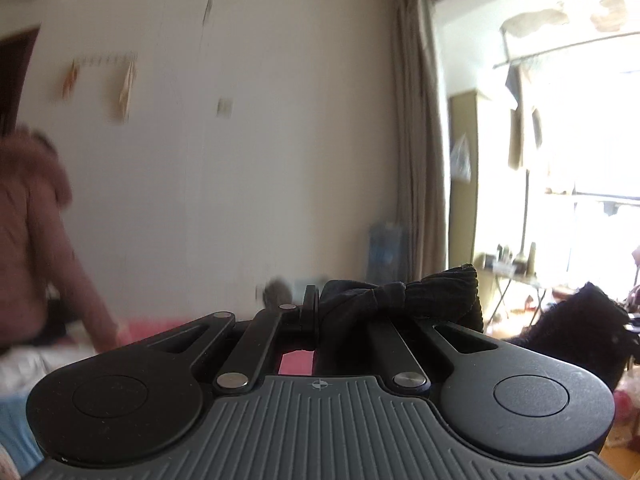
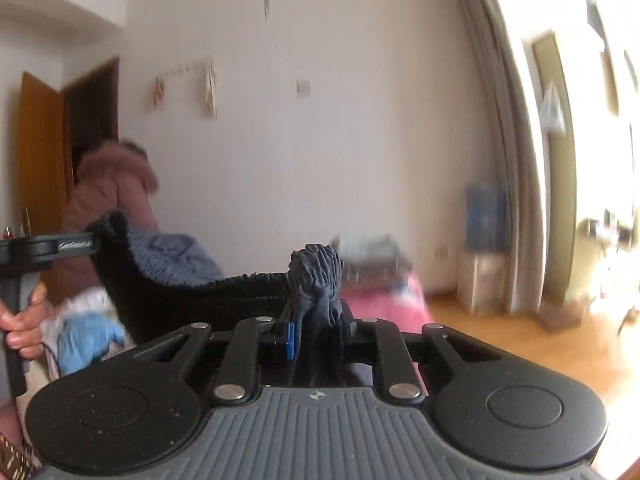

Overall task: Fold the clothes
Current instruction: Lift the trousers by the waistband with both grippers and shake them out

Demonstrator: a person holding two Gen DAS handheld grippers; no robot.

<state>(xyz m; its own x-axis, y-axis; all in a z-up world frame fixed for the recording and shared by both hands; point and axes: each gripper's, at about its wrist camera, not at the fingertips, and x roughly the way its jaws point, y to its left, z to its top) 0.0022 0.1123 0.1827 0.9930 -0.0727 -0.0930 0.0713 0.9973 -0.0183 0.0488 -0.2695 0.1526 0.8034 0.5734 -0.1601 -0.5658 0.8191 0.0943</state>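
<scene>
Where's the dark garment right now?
Held up in the air: the garment stretches between the right gripper and the left gripper, each clamping a bunched edge, above the pink bed.

Ahead of your grippers the air up to the plain white wall (image 2: 360, 140) is open. To your left, a person in a brownish-pink hooded jacket (image 2: 116, 188) bends over the pink-covered bed (image 2: 384, 300) and blocks that side. The dark ribbed knit garment (image 2: 192, 296) stretches between your two tools, closing the gap there. To your right, the bare wooden floor (image 2: 500, 340) is clear up to the long beige curtain (image 2: 516, 160).
</scene>
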